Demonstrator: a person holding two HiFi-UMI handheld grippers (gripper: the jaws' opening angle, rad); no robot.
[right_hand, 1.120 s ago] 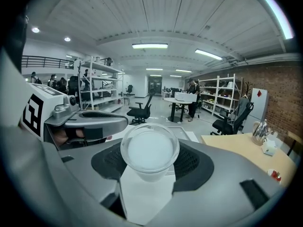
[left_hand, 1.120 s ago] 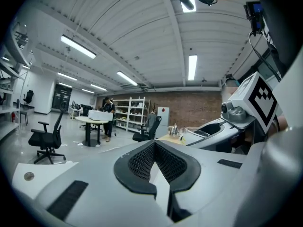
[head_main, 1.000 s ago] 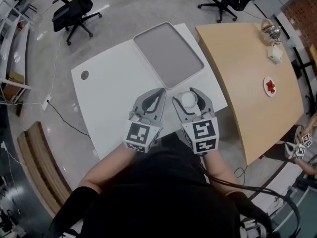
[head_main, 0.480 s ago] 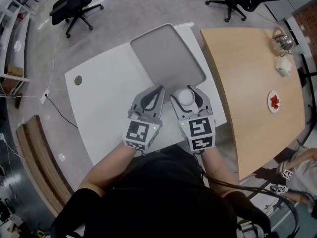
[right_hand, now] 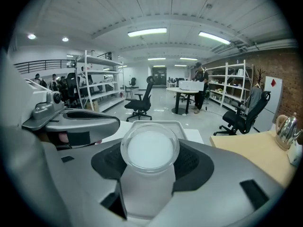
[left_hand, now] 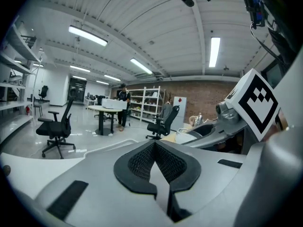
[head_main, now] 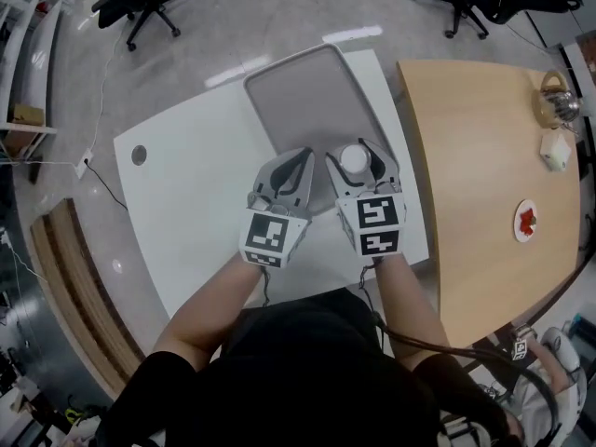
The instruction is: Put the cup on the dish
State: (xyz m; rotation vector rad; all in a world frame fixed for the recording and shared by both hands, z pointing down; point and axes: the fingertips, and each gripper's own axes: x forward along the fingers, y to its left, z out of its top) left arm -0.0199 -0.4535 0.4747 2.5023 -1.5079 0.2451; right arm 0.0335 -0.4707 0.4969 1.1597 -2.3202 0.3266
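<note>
In the head view, the person is holding both grippers side by side over the near half of the white table (head_main: 191, 203). The left gripper (head_main: 300, 156) is hanging with nothing in it, just beside the right gripper (head_main: 358, 153), which is clasping a translucent white cup (head_main: 354, 160) upright, mouth up. The cup is sitting over the near end of the grey dish (head_main: 307, 96), a rectangular tray lying toward the table's far edge. Whether its base is touching the dish cannot be told from here. A wooden table (head_main: 484, 156) is standing against the white one on the right, carrying a plate (head_main: 527, 222) and a kettle (head_main: 557, 105). In the left gripper view, the left gripper (left_hand: 154, 144) is pressing its jaws together, the dark ribbed pads (left_hand: 137, 162) meeting with nothing between them, while an office chair (left_hand: 56, 126) is standing on the floor beyond. In the right gripper view, the right gripper (right_hand: 150, 162) is squeezing the cup (right_hand: 147, 188) between its jaws, the round rim facing the camera, and the dish (right_hand: 181, 125) is showing just behind the cup.
</note>
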